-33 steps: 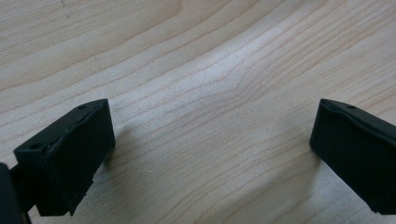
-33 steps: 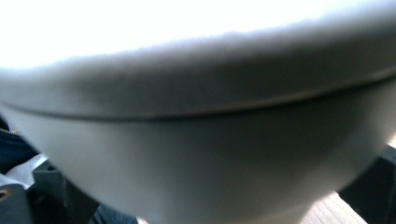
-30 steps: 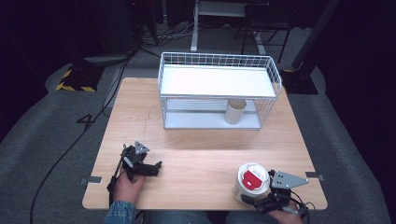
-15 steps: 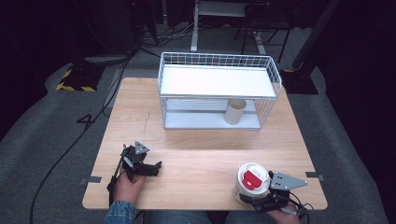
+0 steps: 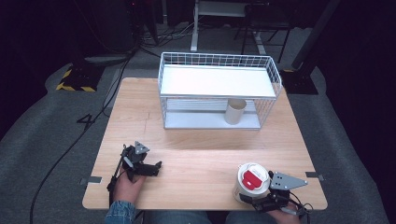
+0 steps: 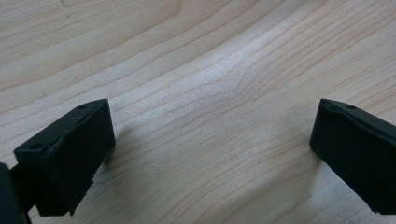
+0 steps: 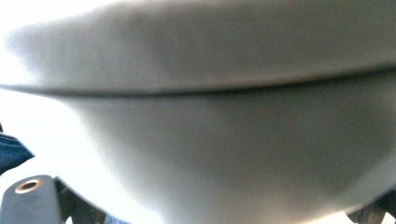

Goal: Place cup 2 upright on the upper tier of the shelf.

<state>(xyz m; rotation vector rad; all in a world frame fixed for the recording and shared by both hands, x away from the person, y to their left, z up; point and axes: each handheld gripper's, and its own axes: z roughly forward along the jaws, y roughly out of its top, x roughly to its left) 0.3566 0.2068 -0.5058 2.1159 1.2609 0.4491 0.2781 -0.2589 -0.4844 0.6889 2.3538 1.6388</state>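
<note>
A wooden table (image 5: 196, 140) carries a white wire rack (image 5: 217, 95) at its far side, with a beige cup (image 5: 236, 111) standing on the rack's lower shelf toward the right. At the near right corner stands a white cup with a red-patched lid (image 5: 251, 181); the right gripper (image 5: 254, 198) has just been closing its jaws around it and presses right against its side. At the near left, the left gripper (image 5: 148, 168) rests with jaws wide apart over bare wood.
</note>
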